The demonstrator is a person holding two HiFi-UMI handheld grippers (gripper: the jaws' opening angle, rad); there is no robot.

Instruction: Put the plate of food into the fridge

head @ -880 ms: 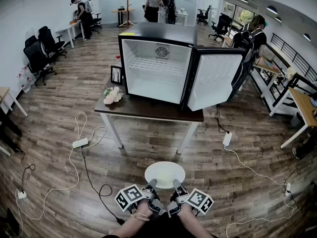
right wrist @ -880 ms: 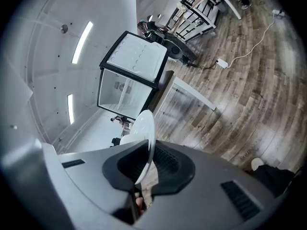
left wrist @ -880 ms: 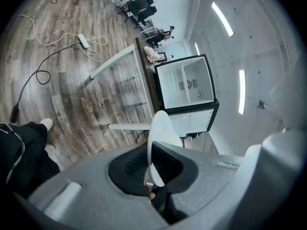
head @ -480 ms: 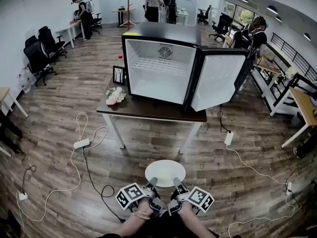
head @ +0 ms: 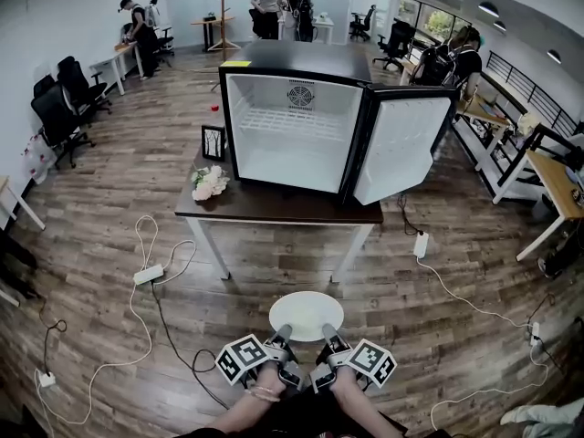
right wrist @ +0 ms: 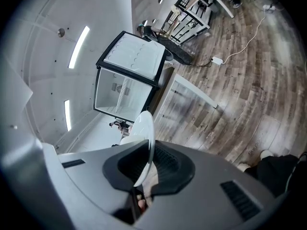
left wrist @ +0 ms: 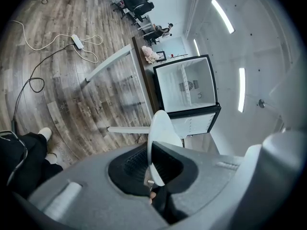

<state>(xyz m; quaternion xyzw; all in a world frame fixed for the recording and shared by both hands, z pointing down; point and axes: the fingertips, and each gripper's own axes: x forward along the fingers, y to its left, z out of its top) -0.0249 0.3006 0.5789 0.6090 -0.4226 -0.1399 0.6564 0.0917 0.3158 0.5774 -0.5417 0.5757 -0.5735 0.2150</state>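
Still gripped at its near rim by both claws, left claw [head: 282, 334] and right claw [head: 326, 335] each clamped thin on the white plate [head: 306, 314]; open fridge [head: 290, 60] on the far tabletop [head: 274, 212] looms slightly nearer than before; carry under way, plate well short.

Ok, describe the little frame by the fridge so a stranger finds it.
Find the open fridge on the dark table. On the side away from its door stands the small black frame, behind the pale flowers; unlike them it is upright and flat.
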